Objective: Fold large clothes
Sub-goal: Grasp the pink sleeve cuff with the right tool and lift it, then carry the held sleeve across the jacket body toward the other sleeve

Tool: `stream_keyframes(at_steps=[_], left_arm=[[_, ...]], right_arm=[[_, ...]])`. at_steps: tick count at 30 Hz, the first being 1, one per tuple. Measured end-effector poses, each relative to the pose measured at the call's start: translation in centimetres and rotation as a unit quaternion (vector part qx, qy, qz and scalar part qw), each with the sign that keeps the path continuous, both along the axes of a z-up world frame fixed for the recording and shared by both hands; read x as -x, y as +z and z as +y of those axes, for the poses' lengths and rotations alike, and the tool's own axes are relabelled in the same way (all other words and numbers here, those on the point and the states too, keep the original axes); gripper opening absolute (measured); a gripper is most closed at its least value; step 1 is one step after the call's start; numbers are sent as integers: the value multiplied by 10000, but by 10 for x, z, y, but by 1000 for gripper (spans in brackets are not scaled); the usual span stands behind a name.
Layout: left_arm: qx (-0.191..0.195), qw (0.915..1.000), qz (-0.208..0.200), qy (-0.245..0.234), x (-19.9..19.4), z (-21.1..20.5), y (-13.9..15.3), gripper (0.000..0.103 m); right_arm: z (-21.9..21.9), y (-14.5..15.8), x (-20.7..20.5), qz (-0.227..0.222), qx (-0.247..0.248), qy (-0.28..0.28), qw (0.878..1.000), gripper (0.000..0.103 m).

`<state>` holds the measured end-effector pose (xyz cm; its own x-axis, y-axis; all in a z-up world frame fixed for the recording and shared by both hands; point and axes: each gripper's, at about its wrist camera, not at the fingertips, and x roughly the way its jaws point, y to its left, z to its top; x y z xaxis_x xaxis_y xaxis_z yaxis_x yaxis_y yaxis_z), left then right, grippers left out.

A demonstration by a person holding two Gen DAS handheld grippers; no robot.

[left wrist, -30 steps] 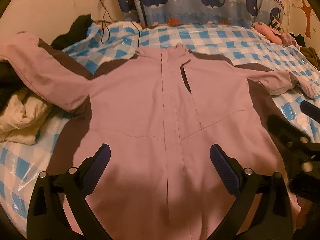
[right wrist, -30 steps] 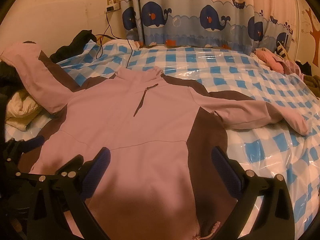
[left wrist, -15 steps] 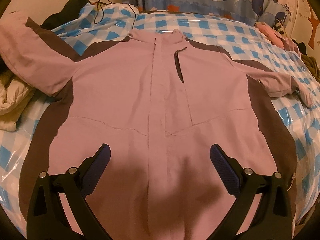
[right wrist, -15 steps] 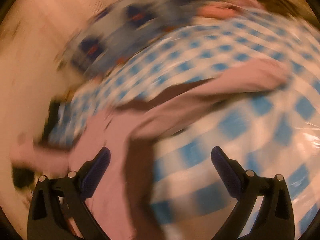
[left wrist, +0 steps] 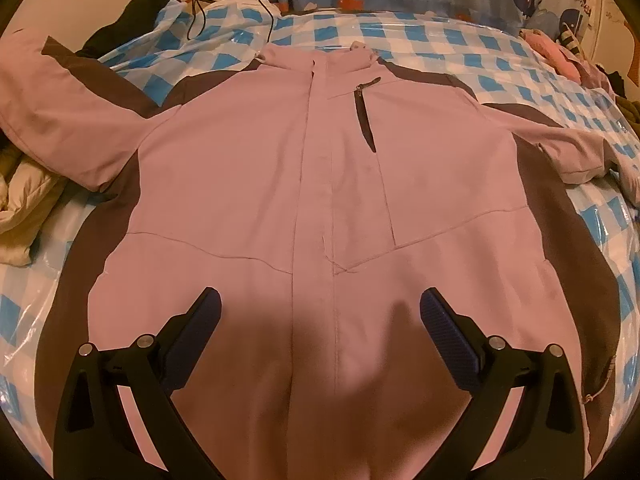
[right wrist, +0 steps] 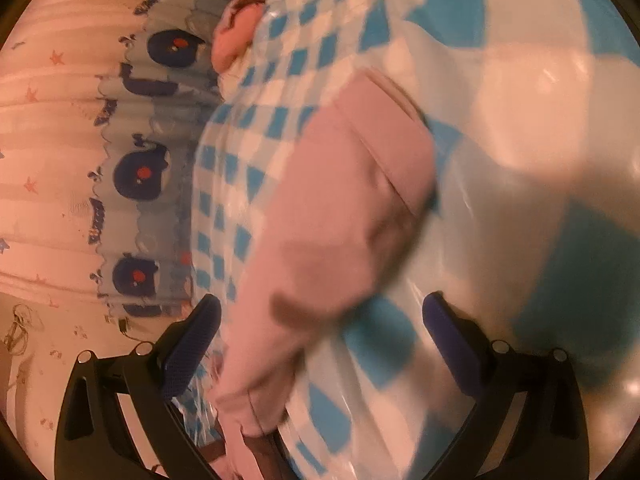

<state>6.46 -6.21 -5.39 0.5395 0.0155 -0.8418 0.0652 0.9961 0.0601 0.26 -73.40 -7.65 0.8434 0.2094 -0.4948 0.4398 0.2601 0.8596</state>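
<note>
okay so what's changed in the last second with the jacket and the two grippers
The right hand-held gripper swung away from the jacket's body, rolled sideways, and now hangs open over the sleeve on the checked cover. The left hand-held gripper moved in closer over the jacket, open. Nothing was grasped. The jacket still lies flat, front up, sleeves spread.

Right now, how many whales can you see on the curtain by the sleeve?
3 whales: one at the top, one in the middle, one lowest, just above the left tong. More may be hidden beyond the picture's edge.
</note>
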Motion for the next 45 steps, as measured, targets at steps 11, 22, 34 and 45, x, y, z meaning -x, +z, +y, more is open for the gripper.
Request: stream_keyframes(at_steps=[11, 22, 34, 45], left_arm=[[-93, 9999, 29, -55, -1, -4, -6, 96], [-64, 10000, -28, -32, -3, -1, -4, 96], [306, 9988, -170, 351, 1, 44, 18, 96], [458, 9956, -398, 716, 26, 112, 41, 96]], right_arm=[[-25, -13, -19, -156, 61, -200, 9997, 90], [4, 101, -48, -903, 1933, 337, 9764, 17], [181, 252, -110, -2087, 2979, 1685, 9161, 16], [440, 268, -157, -2496, 3200, 3384, 8490, 16]])
